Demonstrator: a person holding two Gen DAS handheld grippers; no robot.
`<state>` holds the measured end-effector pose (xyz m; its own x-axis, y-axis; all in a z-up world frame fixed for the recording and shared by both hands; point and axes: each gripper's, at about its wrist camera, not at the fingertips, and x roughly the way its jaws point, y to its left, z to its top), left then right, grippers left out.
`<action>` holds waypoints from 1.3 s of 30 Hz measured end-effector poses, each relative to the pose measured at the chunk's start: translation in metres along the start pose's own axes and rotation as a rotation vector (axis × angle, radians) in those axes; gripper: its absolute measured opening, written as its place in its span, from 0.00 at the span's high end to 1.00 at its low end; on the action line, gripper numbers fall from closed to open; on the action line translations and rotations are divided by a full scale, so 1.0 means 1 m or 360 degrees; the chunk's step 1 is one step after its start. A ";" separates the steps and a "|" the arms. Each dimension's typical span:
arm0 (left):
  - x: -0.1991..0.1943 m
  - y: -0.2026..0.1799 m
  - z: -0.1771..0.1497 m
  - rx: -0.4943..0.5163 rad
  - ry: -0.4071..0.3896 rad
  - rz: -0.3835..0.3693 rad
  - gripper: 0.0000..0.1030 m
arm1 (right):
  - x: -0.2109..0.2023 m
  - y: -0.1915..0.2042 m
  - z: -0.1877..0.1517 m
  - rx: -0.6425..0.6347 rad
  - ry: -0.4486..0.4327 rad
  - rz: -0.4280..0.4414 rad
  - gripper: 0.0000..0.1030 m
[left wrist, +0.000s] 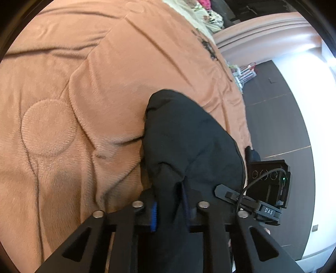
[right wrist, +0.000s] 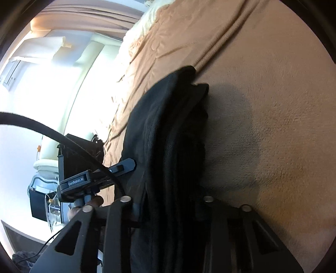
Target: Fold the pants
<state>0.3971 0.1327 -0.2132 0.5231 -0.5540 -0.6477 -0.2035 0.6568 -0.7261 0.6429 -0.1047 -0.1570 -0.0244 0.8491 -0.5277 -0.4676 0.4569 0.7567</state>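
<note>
Black pants (left wrist: pixel 189 136) lie bunched on an orange-brown fleece blanket (left wrist: pixel 84 84) near the bed's edge. The left gripper (left wrist: pixel 170 210) is shut on a fold of the black fabric, which runs up between its blue pads (left wrist: pixel 153 216). In the right wrist view the pants (right wrist: pixel 163 126) hang in thick layers across the blanket (right wrist: pixel 273 105). The right gripper (right wrist: pixel 168 210) is shut on that bundle, and the cloth hides its fingertips. Each view shows the other gripper's black housing (left wrist: pixel 268 180) (right wrist: pixel 77 180) close beside the pants.
The bed's edge drops to a dark floor (left wrist: pixel 283 126) with a bag of items (left wrist: pixel 245 71) beside it. Pale patterned bedding (left wrist: pixel 201 16) lies at the head end. A black cable (right wrist: pixel 52 134) crosses the right wrist view. Bright white furniture (right wrist: pixel 48 159) stands past the bed.
</note>
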 end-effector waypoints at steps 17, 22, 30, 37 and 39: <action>-0.062 -0.066 -0.032 0.0228 -0.0183 -0.0117 0.88 | -0.047 0.114 -0.046 -0.0357 -0.0268 -0.0225 0.77; -0.076 -0.085 -0.046 0.0283 -0.0223 -0.0125 0.88 | -0.061 0.140 -0.071 -0.0460 -0.0328 -0.0268 0.77; -0.104 -0.112 -0.076 0.0374 -0.0294 -0.0177 0.89 | -0.095 0.169 -0.115 -0.0539 -0.0409 -0.0303 0.78; -0.121 -0.141 -0.100 0.0469 -0.0319 -0.0210 0.89 | -0.141 0.181 -0.162 -0.0587 -0.0481 -0.0344 0.78; -0.125 -0.147 -0.108 0.0482 -0.0322 -0.0229 0.89 | -0.156 0.185 -0.177 -0.0607 -0.0503 -0.0353 0.78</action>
<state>0.2719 0.0504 -0.0507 0.6873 -0.5592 -0.4635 0.1217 0.7178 -0.6855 0.4038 -0.1999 -0.0032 0.3509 0.8083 -0.4728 -0.7203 0.5556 0.4154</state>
